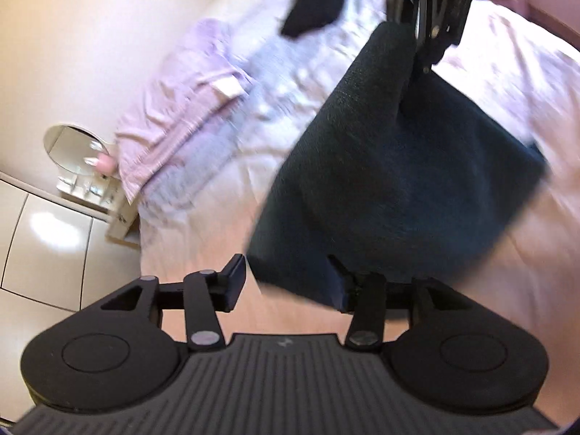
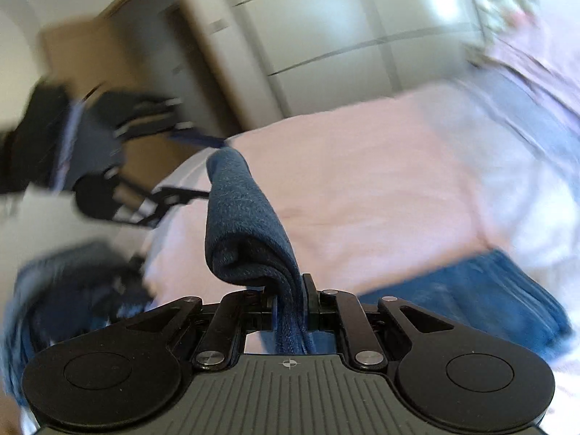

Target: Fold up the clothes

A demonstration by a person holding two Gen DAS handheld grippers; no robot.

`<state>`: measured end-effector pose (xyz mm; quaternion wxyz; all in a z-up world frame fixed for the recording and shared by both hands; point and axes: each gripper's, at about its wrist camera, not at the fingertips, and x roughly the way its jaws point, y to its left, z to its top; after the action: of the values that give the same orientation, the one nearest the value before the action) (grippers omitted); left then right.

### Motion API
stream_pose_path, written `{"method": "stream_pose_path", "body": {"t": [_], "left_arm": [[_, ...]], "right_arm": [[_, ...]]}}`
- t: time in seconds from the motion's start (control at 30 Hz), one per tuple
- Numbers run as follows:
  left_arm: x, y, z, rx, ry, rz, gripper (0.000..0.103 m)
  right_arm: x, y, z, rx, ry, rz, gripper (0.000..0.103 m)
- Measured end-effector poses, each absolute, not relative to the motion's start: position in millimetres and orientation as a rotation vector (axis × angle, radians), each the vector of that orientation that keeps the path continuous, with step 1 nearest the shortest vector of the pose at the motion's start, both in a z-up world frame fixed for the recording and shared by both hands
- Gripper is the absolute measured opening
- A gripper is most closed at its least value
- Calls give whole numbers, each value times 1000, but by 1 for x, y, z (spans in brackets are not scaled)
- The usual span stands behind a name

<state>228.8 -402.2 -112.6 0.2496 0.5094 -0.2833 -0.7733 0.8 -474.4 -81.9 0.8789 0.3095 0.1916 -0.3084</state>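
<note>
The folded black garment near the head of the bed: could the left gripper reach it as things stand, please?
Probably not directly: the dark blue cloth hanging from the right gripper lies between the open left gripper and the black garment.

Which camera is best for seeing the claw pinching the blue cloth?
The right wrist view. There the right gripper fills the front, jaws shut on a fold of the dark blue cloth. The left wrist view shows that gripper only far off at the top, with the cloth hanging below it.
</note>
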Motion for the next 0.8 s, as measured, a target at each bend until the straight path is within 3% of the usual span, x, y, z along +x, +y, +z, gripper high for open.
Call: {"method": "stream_pose_path", "body": {"t": [0.07,0.2,0.23,0.3,0.5,0.8], "left_arm": [[200,-420,-125,1353,-761,-2114,44],[147,-453,-170,1366,-651,-2145,44],[136,-459,-184,1389,-616,-2155,44],[121,-466,-213,1450,-570,-2169,44],[97,-488,-273,1580,-453,-2182,42],[87,-520,-291,1575,-278,-2213,39]], "right_arm": [[-44,-506,-103,740,363,-703,10],[-134,-570,-197,1170,277,-808,11],[-152,-584,-228,1314,262,-830,18],[-178,-589,-267,1510,146,-804,18],[-193,-573,-259,1613,-11,-852,20],[-162,-599,-206,1393,98,-824,11]]}}
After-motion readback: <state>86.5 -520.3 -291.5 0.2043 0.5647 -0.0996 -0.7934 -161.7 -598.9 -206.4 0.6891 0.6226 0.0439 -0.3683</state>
